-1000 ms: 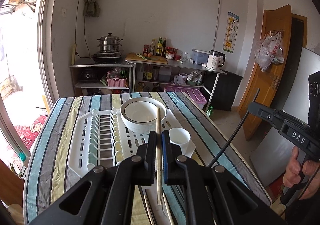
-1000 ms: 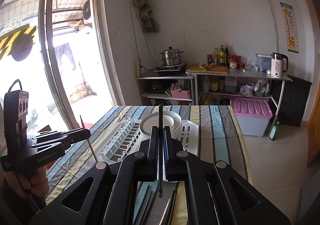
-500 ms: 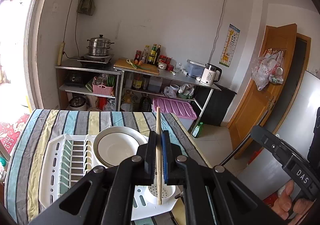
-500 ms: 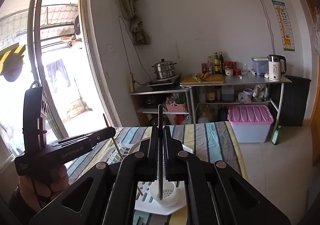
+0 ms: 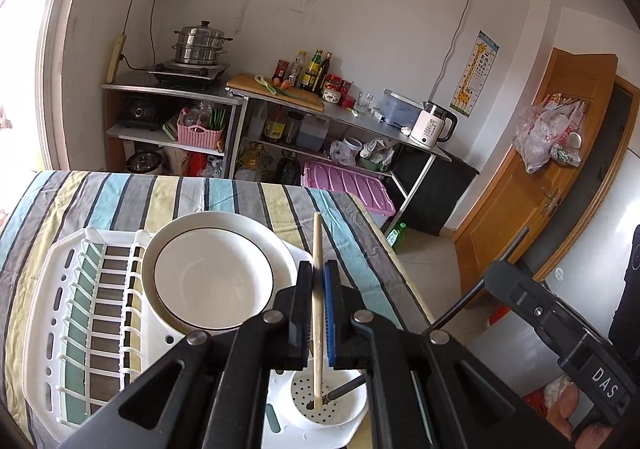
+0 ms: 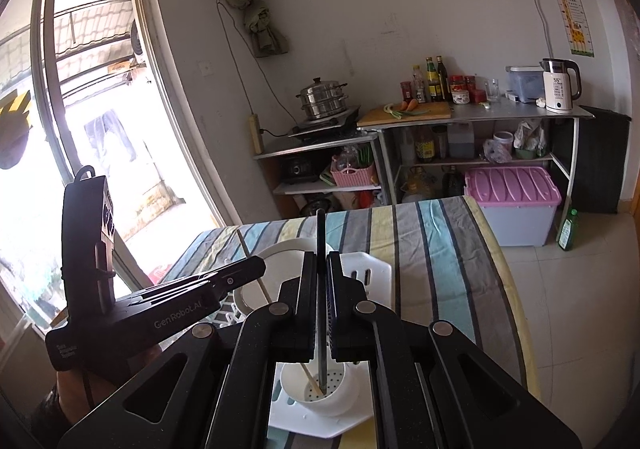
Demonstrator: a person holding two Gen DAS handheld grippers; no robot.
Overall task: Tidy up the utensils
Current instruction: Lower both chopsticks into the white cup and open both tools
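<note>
— Both our chopsticks have dropped into the white cup (image 5: 328,403) at the rack's (image 5: 48,329) near corner.

— Left fingers (image 5: 305,313) pinch the wooden chopstick (image 5: 318,289); right fingers (image 6: 307,301) pinch the dark chopstick (image 6: 321,289).

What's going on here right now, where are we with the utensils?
Both grippers are shut on chopsticks and lowering them into the white perforated cup at the corner of the drying rack. The left gripper holds a wooden chopstick; the right gripper holds a dark chopstick. Both tips are already inside the cup, near its holed bottom, but neither is released. A white bowl sits in the rack beside it.
</note>
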